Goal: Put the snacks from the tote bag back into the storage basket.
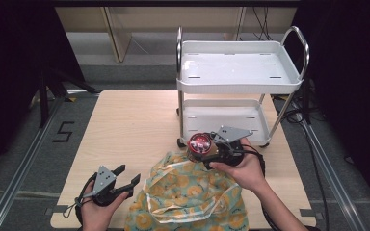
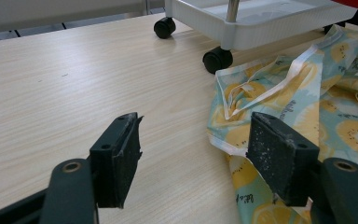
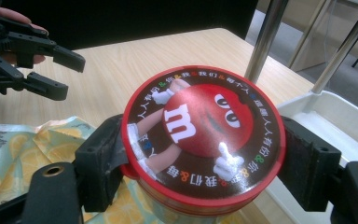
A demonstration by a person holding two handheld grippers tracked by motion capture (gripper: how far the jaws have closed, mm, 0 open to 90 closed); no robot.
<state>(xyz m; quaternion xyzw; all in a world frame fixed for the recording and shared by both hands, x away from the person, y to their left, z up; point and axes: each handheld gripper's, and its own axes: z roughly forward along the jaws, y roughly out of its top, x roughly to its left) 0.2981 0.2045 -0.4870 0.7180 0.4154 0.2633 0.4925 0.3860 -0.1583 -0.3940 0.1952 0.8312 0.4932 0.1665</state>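
Note:
My right gripper (image 1: 203, 150) is shut on a round candy tin (image 1: 199, 143) with a red lid; it holds the tin in the air above the far edge of a lemon-print fabric bag (image 1: 188, 192). In the right gripper view the tin (image 3: 200, 140) sits clamped between both black jaws. My left gripper (image 1: 127, 178) hovers open at the table's front left, just left of the bag. In the left gripper view its pads (image 2: 279, 154) stand wide apart with nothing between them, and the bag's white-trimmed edge (image 2: 270, 84) lies just ahead on the right.
A white two-tier cart (image 1: 238, 72) with chrome handles stands on the wooden table (image 1: 125, 125) at the back right, close behind the tin. Its black casters (image 2: 216, 59) rest on the tabletop. Bare wood stretches left of the bag.

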